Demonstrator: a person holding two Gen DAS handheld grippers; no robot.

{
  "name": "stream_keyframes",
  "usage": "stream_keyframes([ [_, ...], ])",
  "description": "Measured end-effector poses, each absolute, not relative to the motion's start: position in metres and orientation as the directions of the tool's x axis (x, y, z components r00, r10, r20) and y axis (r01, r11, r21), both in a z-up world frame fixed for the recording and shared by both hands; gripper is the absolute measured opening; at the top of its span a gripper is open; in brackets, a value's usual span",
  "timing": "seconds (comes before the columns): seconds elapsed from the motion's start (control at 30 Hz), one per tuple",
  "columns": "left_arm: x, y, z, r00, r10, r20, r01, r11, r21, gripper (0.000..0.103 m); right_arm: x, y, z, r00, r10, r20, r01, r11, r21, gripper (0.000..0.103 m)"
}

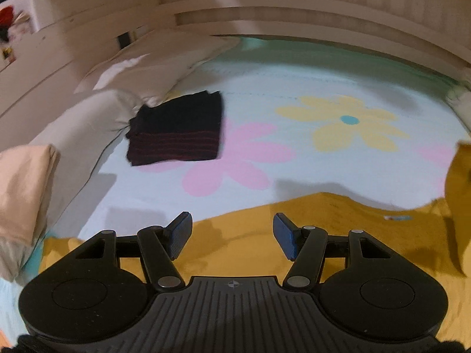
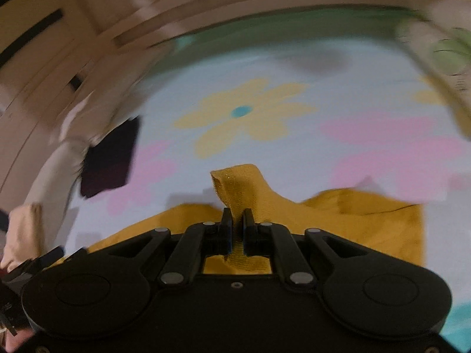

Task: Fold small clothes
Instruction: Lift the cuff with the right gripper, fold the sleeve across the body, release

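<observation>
A mustard-yellow garment [image 1: 323,220] lies spread on the flowered bedsheet [image 1: 294,88] in front of me. My left gripper [image 1: 232,232] is open and empty, hovering just above the garment's near part. My right gripper [image 2: 235,223] is shut on a raised fold of the yellow garment [image 2: 244,185], lifting it off the sheet; that lifted piece shows at the right edge of the left wrist view. A folded dark garment with red stripes [image 1: 176,132] lies at the far left of the bed; it also shows in the right wrist view [image 2: 109,158].
White pillows [image 1: 141,67] and a peach cloth [image 1: 23,188] lie along the left side of the bed. A pale wooden headboard [image 1: 294,14] runs across the back. Another pillow [image 2: 441,44] sits at the far right.
</observation>
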State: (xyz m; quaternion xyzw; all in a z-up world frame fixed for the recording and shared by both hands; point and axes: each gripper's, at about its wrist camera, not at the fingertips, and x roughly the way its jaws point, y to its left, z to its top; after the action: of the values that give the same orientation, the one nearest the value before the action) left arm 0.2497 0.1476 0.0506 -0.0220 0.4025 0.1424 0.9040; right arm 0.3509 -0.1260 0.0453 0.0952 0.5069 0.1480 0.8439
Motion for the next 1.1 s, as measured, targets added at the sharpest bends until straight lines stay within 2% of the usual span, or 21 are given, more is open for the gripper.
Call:
stream_keyframes([
  [0.23, 0.246, 0.153, 0.048, 0.628, 0.218, -0.747, -0.274, 0.960, 0.050, 0.059, 0.351, -0.042, 0.002, 0.349, 0.417, -0.840, -0.256, 0.904, 0.342, 0.013],
  [0.3, 0.247, 0.152, 0.045, 0.626, 0.216, -0.749, -0.272, 0.961, 0.049, 0.059, 0.347, -0.031, -0.008, 0.323, 0.440, -0.838, -0.281, 0.890, 0.359, 0.024],
  [0.37, 0.248, 0.152, 0.043, 0.624, 0.200, -0.755, -0.269, 0.962, 0.033, 0.059, 0.341, -0.026, -0.012, 0.313, 0.453, -0.835, -0.287, 0.883, 0.371, 0.026],
  [0.4, 0.249, 0.152, 0.041, 0.624, 0.192, -0.758, -0.266, 0.964, 0.024, 0.059, 0.339, -0.026, -0.012, 0.317, 0.452, -0.834, -0.285, 0.884, 0.371, 0.037],
  [0.5, 0.252, 0.148, 0.035, 0.620, 0.167, -0.767, -0.243, 0.970, 0.015, 0.059, 0.334, -0.035, -0.007, 0.347, 0.444, -0.826, -0.268, 0.891, 0.366, 0.057],
  [0.63, 0.255, 0.140, 0.024, 0.606, 0.136, -0.784, -0.206, 0.979, 0.011, 0.059, 0.324, -0.067, 0.003, 0.381, 0.380, -0.843, -0.223, 0.923, 0.315, 0.069],
  [0.7, 0.258, 0.136, 0.017, 0.596, 0.103, -0.796, -0.181, 0.984, -0.008, 0.059, 0.318, -0.086, 0.005, 0.385, 0.303, -0.872, -0.179, 0.951, 0.252, 0.086],
  [0.77, 0.260, 0.131, 0.010, 0.586, 0.083, -0.806, -0.165, 0.986, -0.018, 0.059, 0.310, -0.105, 0.006, 0.389, 0.214, -0.896, -0.134, 0.975, 0.175, 0.093],
  [0.93, 0.265, 0.122, -0.008, 0.563, 0.039, -0.826, -0.144, 0.988, -0.051, 0.059, 0.287, -0.148, 0.006, 0.352, 0.108, -0.930, -0.108, 0.991, 0.074, 0.099],
  [0.97, 0.266, 0.122, -0.011, 0.563, 0.032, -0.826, -0.145, 0.988, -0.060, 0.059, 0.284, -0.153, 0.006, 0.341, 0.088, -0.936, -0.107, 0.993, 0.054, 0.102],
  [1.1, 0.269, 0.119, -0.019, 0.563, 0.015, -0.827, -0.159, 0.983, -0.091, 0.059, 0.280, -0.171, 0.001, 0.302, 0.018, -0.953, -0.061, 0.998, 0.000, 0.102],
])
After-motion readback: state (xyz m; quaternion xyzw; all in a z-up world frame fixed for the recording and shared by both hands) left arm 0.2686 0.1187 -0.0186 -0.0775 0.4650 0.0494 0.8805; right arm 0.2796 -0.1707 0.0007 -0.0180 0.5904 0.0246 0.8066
